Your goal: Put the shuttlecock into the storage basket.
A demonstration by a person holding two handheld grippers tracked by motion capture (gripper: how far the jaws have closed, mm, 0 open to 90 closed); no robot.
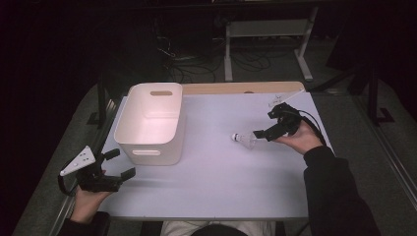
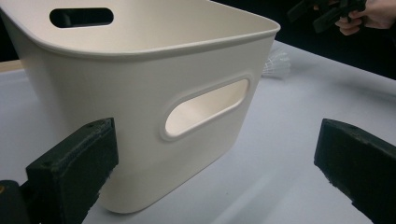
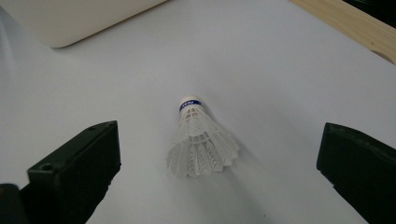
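A white shuttlecock [image 1: 244,139] lies on its side on the white table [image 1: 221,172], its cork tip with a blue band pointing away from my right gripper [image 1: 265,129]. In the right gripper view the shuttlecock [image 3: 201,140] lies between the two wide-apart jaws, touching neither; my right gripper [image 3: 219,172] is open. A white plastic bin [image 1: 150,122] with handle slots stands at the table's left. My left gripper [image 1: 120,163] hovers open near the table's front left corner, facing the bin [image 2: 140,93] from close by.
A wooden strip [image 1: 241,88] runs along the table's far edge. Beyond it stand a table frame [image 1: 268,39] and cables on the dark floor. The bin looks empty inside. In the left gripper view the other hand and gripper [image 2: 331,11] show at the top right.
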